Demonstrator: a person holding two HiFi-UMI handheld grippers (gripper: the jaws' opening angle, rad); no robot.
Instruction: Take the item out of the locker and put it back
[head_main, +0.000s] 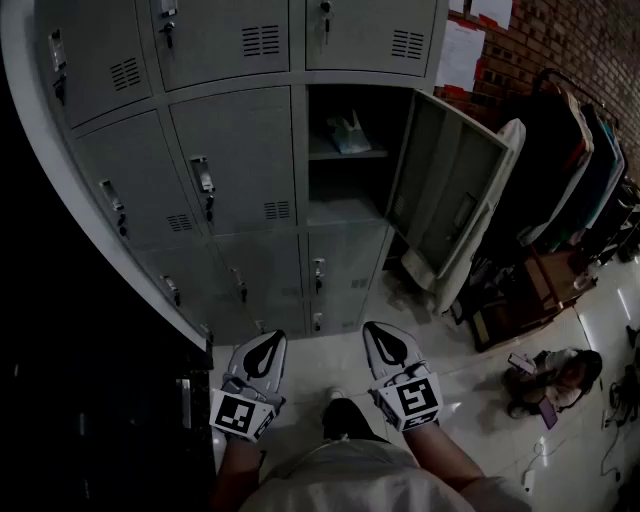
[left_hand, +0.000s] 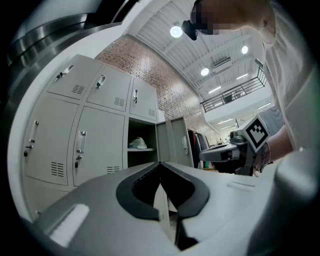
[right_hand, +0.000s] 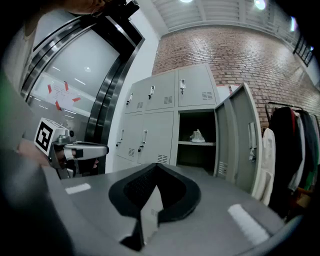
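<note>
Both left claw (head_main: 266, 340) and right claw (head_main: 383, 332) are shut, empty; pale crumpled item (head_main: 348, 135) on shelf (head_main: 345, 156) far ahead looks light, soft, so pinch its top.

Left gripper (head_main: 268, 340) and right gripper (head_main: 378, 330) hang side by side, jaws together (seemingly empty).

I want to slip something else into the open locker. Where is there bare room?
The compartment floor under the shelf looks bare, bordered by the open door on the right. The shelf is more crowded: the white item sits mid-shelf, leaving only strips beside it.
</note>
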